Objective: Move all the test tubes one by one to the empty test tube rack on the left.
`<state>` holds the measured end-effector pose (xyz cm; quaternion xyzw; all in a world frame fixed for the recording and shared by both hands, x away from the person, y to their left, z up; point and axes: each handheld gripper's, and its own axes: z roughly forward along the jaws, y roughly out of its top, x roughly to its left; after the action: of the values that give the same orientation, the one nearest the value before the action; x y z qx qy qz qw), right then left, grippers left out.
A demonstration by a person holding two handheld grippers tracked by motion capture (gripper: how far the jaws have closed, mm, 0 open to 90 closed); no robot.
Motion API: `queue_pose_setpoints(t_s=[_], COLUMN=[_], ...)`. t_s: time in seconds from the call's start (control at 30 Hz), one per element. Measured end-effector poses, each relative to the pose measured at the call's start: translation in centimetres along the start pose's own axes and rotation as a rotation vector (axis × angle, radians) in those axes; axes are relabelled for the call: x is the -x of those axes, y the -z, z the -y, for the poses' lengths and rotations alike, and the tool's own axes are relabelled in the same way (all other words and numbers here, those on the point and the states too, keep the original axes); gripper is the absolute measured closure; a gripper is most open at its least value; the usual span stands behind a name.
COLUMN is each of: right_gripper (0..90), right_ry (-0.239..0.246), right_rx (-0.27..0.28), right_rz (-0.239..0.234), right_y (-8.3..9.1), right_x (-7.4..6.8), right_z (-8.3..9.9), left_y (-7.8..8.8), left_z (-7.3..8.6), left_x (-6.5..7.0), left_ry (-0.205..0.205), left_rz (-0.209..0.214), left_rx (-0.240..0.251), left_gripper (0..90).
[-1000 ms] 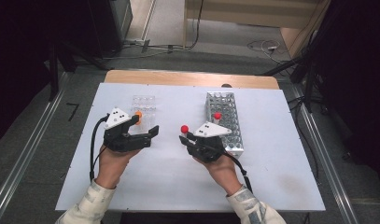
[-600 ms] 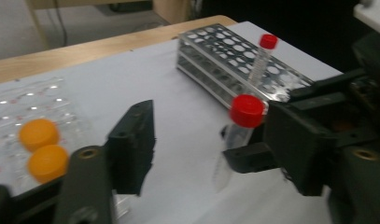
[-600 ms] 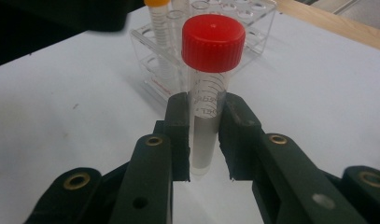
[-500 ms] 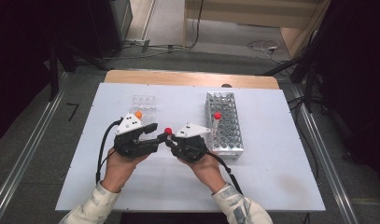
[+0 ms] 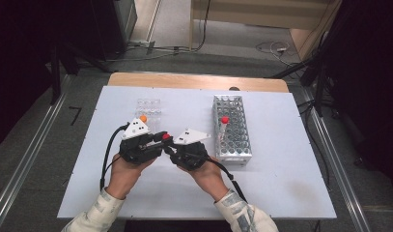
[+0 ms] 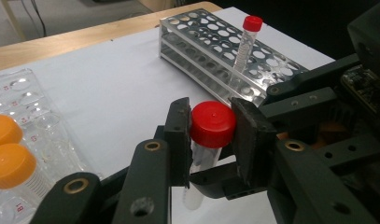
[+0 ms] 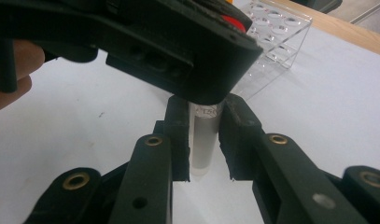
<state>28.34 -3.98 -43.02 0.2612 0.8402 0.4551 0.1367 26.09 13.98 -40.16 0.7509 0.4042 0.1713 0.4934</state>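
**Red-capped tube held between two grippers at mid-table**

The two grippers are seen tip to tip in the high view, the left gripper (image 5: 158, 143) and the right gripper (image 5: 174, 148) meeting over the white table (image 5: 281, 193), with a red cap (image 5: 165, 137) showing just where they meet.

In the left gripper view, the red-capped tube (image 6: 211, 135) is framed between that gripper's own two jaws. The cap is touched by the left pad, while a thin gap seems to be left at the right pad; the jaws are set narrow, about cap width, and whether the cap is truly pinched cannot be told. Below the cap, a clear plastic body is seen, upright.

In the right gripper view, the tube's clear body (image 7: 204, 140) is clamped between the pads, held upright, its rounded lower end level with the pad tips and above the table. Faint printing is visible near the top of the body, too small to be read.

Beyond the fingers, a second red-capped tube (image 6: 246, 42) is stood in the metal rack (image 6: 211, 44). Beside the left gripper, two orange-capped tubes (image 6: 10, 161) are seated in the clear tray (image 6: 38, 121).
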Motion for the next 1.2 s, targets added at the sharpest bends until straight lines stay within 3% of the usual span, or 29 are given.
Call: queue_pose_setpoints(t_s=[0.07,0.2,0.47,0.9,1.2], right_gripper=[68.5,53.0,38.9,34.1,33.9], right_ry=[0.002,0.014,0.01,-0.033,-0.049], right_rx=[0.0,-0.006,0.001,0.003,0.004], right_rz=[-0.003,-0.028,-0.022,0.036,0.062], right_y=[0.1,0.5,2.5,5.8,7.2], right_x=[0.0,0.1,1.1,3.7,4.5], right_z=[0.0,0.0,0.6,2.7,3.7], left_y=[0.1,0.3,1.0,2.9,4.4], left_z=[0.0,-0.1,-0.1,0.1,0.1], left_x=[0.0,-0.1,-0.7,-2.1,-3.2], left_ry=[-0.001,0.007,0.017,0.043,0.064], left_rz=[-0.003,-0.006,-0.024,-0.064,-0.096], left_rx=[0.002,0.009,0.009,0.031,0.049], left_gripper=[70.1,70.2,70.3,70.3,70.3])
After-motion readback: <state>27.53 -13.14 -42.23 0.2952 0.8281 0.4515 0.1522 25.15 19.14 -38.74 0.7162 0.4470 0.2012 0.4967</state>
